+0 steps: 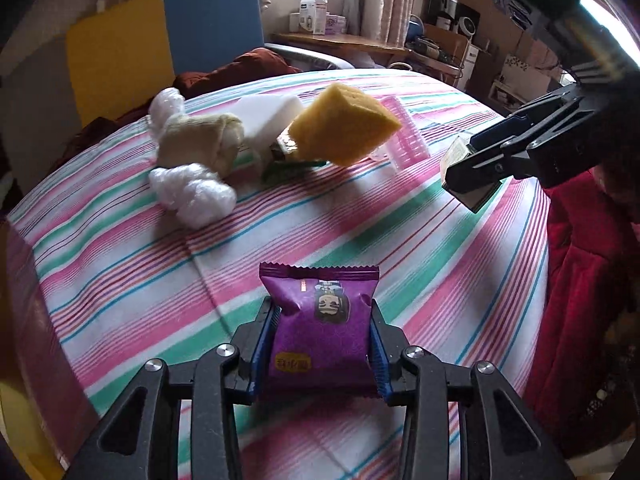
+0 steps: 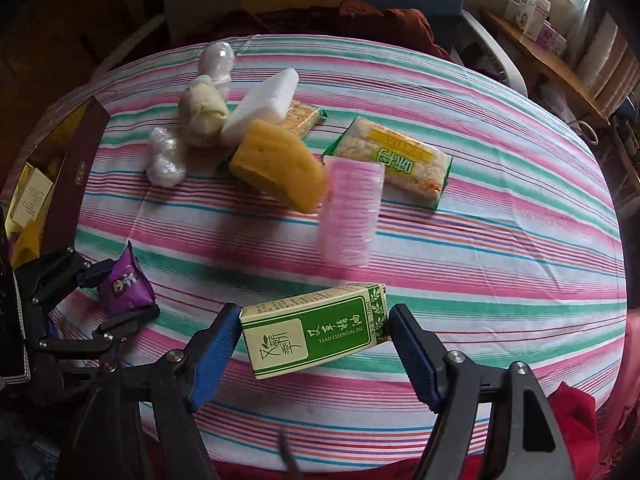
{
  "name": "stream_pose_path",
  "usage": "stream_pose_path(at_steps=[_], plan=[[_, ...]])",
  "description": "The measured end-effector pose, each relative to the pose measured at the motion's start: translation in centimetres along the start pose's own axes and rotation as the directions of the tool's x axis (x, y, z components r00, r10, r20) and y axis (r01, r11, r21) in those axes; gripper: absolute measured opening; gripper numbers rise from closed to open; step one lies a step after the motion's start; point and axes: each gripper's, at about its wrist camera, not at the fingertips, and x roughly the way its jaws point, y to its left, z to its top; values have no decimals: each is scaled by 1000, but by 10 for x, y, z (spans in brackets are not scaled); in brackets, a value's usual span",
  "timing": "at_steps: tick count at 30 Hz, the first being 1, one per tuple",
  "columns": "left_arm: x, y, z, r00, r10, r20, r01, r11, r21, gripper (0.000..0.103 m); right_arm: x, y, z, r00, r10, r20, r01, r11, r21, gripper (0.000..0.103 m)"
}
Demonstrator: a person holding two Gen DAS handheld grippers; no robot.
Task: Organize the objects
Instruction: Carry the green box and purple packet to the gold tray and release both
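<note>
From my left wrist I see my left tool (image 1: 322,340) pinching a purple snack packet (image 1: 320,328) by its two sides, held low over the near part of the bench (image 1: 120,272) with its striped cloth; my right tool (image 1: 472,184) shows at the far right of that view, clamped on the end of a small box. Only my right wrist shows that box plainly: a green and cream carton (image 2: 316,330) printed "TSAO ESSENTIAL OIL", lying crosswise between my right tool's blue pads (image 2: 210,356). The left pad touches one end, but whether the right pad meets the other end I cannot tell from here. That view also shows a green-edged pack of white snacks (image 2: 394,160) at the far right of the pile, hidden from my left wrist, and an open dark red box (image 2: 68,184) at the bench's left edge with yellow things inside. In both views the pile sits in the far middle: a yellow sponge (image 2: 278,170) leaning against a white block (image 2: 262,106), a pink ribbed plastic piece (image 2: 350,210) just right of it, a cream cloth bundle (image 2: 200,114) and two crumpled clear wraps (image 2: 164,158) to the left. The near half of the cloth between the pile and my tools is bare stripes. A red cloth (image 1: 580,280) hangs beside the right edge.
</note>
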Motion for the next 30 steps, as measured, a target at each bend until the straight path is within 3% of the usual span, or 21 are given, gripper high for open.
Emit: stream_pose_path(at_steps=[9,16,21,26,30], plan=[[-46,16,-15,999,12,33,-10,998,-69,42,-14,28,-5,998,17,56,-17,1000,4,77],[-99,61,-19,987,101,127,-76,980,-185,42,-30,84,18,985,84,152,-77,996,-47,77],[-137,108,-31,961,218,168,-163,943,-291,42,-35,147,38,967,183,178,-159,977,-143,77],[-162,168,-44,932,325,161,-236,881,-411,43,-28,210,52,951,252,177,-208,950,-234,77],[-172,213,-46,919,366,147,-254,834,-489,43,-21,254,66,944,280,177,-226,935,-274,77]])
